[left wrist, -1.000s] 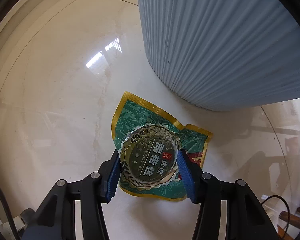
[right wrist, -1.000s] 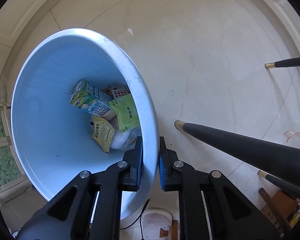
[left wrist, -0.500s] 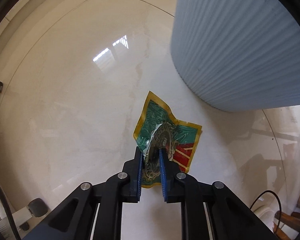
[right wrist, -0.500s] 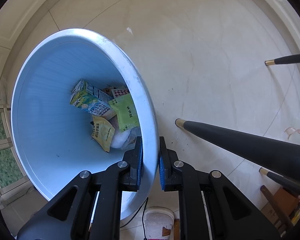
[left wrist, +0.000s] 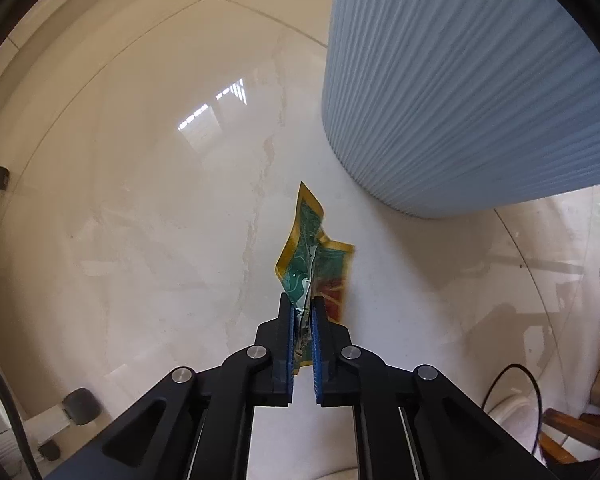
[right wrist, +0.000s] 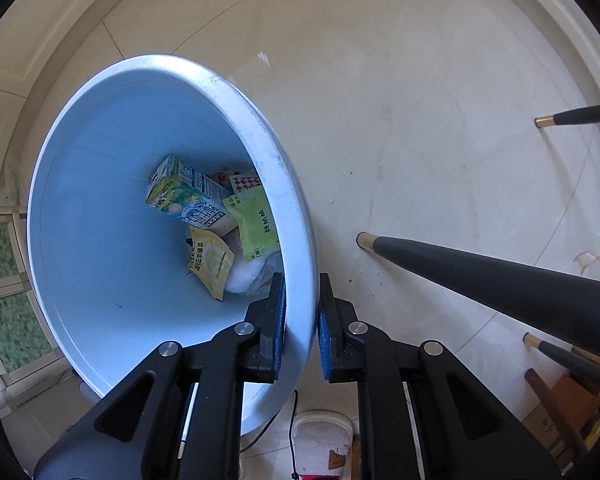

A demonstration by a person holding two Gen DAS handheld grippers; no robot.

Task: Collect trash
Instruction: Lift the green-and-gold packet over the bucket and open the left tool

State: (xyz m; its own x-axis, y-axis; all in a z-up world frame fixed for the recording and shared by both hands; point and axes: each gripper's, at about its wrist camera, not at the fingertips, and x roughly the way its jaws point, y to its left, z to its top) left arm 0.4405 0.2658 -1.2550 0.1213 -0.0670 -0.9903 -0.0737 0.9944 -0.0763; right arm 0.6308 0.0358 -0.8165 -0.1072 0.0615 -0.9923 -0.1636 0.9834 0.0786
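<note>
The left gripper (left wrist: 303, 320) is closed on a green wrapper (left wrist: 312, 256), pinching its lower edge so the foil stands folded above the pads, lifted off the floor (left wrist: 160, 208). The blue bin (left wrist: 460, 92) rises at 1 o'clock from the wrapper in the left view, close by but not touching it. The right gripper (right wrist: 302, 308) is clamped on the bin's rim (right wrist: 296, 240); in that view the bin's mouth opens toward 10 o'clock, with a carton (right wrist: 188, 196) and packets (right wrist: 252, 220) inside.

Risks, as I judge them: the hold on the wrapper is thin and near one edge, so slick foil could slip out during the swing to the bin. The wrapper must clear the rim; catching the ribbed wall would knock it loose. If the right gripper's hold slackens, the bin could shift and the drop miss.
</note>
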